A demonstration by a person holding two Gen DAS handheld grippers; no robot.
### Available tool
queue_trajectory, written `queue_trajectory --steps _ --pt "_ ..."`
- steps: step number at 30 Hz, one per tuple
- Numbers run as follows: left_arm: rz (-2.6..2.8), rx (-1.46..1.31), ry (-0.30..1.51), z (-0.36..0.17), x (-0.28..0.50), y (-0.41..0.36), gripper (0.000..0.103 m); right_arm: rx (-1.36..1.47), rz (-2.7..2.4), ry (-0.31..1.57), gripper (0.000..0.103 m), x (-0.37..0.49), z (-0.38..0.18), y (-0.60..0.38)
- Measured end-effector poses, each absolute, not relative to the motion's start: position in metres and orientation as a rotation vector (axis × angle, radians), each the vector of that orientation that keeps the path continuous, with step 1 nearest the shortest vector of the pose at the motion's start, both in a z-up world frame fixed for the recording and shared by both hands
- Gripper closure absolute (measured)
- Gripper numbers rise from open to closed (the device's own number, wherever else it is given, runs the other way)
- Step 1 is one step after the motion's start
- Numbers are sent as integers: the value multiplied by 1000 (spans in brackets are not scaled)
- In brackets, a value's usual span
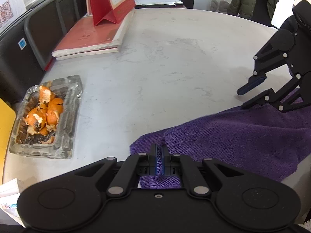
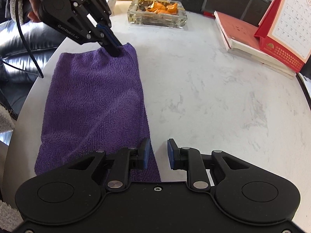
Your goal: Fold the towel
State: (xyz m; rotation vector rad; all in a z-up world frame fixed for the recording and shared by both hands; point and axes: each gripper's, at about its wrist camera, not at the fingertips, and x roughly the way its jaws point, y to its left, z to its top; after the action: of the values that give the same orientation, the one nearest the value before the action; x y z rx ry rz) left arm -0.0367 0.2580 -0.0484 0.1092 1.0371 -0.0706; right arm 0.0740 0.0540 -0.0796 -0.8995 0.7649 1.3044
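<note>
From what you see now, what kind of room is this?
Probably an office or workroom. A red desk calendar stands on stacked books on the round marble-look table, and dark filing cabinets line the wall behind.

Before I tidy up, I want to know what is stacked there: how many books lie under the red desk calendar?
2 that I can see: the red-covered book on top, and a pale book directly beneath it. The calendar may hide more.

Bright even light, sharp, fisheye-bent edges.
</note>
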Motion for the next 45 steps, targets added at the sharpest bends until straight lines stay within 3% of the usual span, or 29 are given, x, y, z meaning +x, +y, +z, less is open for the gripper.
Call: queue_trajectory --steps 11,14,29,45 --pt "-42 110 1024 -43 -38 270 99 -943 1320 758 83 72 -80 58" --pt "-38 118 1025 -42 -37 273 99 -959 1342 766 90 70 -81 58" --pt "-22 206 1015 -57 -6 268 99 -1003 1351 744 90 68 -82 58" --pt "140 199 868 -39 -15 277 92 -996 1343 741 90 66 -82 56"
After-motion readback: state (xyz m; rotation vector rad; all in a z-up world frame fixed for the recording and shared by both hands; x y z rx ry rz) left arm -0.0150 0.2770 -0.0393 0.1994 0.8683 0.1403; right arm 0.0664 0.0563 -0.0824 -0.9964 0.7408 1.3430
